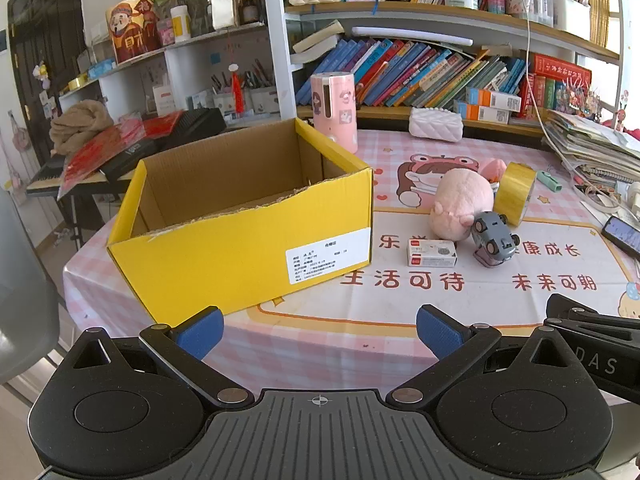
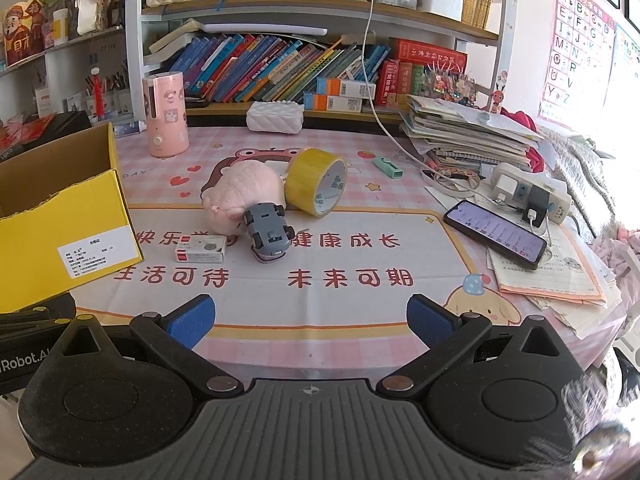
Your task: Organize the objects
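Note:
An open yellow cardboard box [image 1: 240,248] stands empty on the table's left; it also shows in the right wrist view [image 2: 60,236]. To its right lie a pink plush pig [image 1: 460,204] [image 2: 240,192], a grey toy car [image 1: 494,238] [image 2: 267,232] tipped on its end, a small white box [image 1: 432,253] [image 2: 200,251] and a yellow tape roll [image 1: 514,192] [image 2: 316,186]. My left gripper [image 1: 320,330] is open and empty, near the table's front edge before the box. My right gripper [image 2: 311,320] is open and empty, in front of the toys.
A pink cylinder [image 1: 334,110] and a white quilted case [image 1: 436,124] stand at the back by the bookshelf. A phone [image 2: 496,234], a power strip [image 2: 532,196], a green marker [image 2: 387,168] and stacked papers [image 2: 468,132] lie on the right.

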A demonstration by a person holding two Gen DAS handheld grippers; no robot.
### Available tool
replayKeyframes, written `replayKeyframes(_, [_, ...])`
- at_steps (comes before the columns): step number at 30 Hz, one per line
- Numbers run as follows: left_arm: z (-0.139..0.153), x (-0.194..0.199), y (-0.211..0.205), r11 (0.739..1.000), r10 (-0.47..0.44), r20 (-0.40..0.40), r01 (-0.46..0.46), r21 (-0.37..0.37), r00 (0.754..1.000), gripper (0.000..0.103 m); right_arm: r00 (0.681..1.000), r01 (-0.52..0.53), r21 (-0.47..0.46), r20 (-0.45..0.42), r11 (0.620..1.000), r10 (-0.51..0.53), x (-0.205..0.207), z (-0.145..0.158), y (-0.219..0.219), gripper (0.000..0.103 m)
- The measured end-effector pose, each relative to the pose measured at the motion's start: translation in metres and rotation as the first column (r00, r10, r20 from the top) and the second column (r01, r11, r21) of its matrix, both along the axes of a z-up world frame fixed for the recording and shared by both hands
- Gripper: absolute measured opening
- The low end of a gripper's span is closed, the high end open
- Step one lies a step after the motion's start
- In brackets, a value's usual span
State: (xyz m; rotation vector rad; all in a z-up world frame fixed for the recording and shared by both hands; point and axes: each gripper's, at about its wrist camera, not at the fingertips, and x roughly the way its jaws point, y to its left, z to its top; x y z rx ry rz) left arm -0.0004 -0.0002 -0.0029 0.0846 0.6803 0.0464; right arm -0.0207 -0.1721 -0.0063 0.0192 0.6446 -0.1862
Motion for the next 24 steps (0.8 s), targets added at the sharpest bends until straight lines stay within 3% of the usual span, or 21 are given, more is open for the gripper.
replayKeyframes(24, [-0.0014, 0.0003, -0.0024, 1.000, 0.000, -0.007, 0.000, -0.007, 1.000, 0.103, 1.000, -0.002, -0.001, -0.002, 1.000, 0.002, 0.0000, 0.0012, 0.0006, 0.103])
